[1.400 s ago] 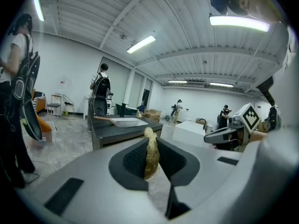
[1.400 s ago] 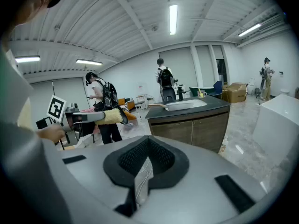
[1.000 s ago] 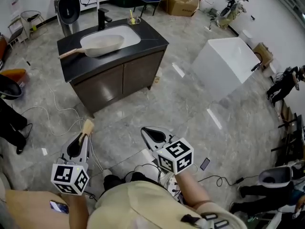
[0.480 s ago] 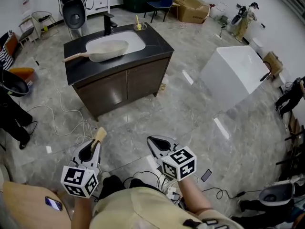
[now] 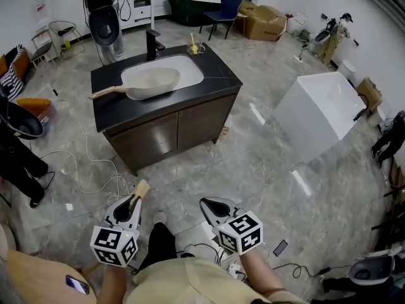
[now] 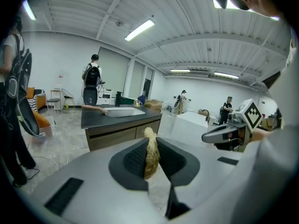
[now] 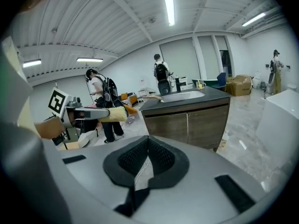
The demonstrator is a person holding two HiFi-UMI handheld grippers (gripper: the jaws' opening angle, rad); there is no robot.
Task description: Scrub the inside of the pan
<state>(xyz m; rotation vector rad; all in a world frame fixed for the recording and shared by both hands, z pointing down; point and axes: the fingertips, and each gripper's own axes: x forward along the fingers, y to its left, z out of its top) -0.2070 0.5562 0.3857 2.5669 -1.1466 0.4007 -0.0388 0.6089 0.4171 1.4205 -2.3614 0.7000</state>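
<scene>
The pale pan [image 5: 150, 83] with its wooden handle [image 5: 104, 94] lies across the white sink [image 5: 190, 71] of a dark cabinet [image 5: 171, 125], well ahead of both grippers. The pan [image 6: 113, 109] appears small and far off in the left gripper view. My left gripper [image 5: 134, 202] is shut on a yellowish fibrous scrubber [image 5: 140, 189], which stands upright between the pads [image 6: 150, 153]. My right gripper [image 5: 209, 206] is shut with nothing in it, its pads meeting at the tips [image 7: 148, 141]. Both grippers hang low over the grey floor, close to my body.
A white tub-like block [image 5: 319, 113] stands right of the cabinet. Cables [image 5: 88, 163] trail over the floor at the left. A black tap [image 5: 152, 44] and a cup [image 5: 197, 46] stand behind the sink. A person [image 5: 19, 157] stands at the far left, chairs and boxes [image 5: 269, 21] beyond.
The cabinet with the pan has come nearer and lower in the head view as I walk toward it. Both grippers keep their hold and pose.
</scene>
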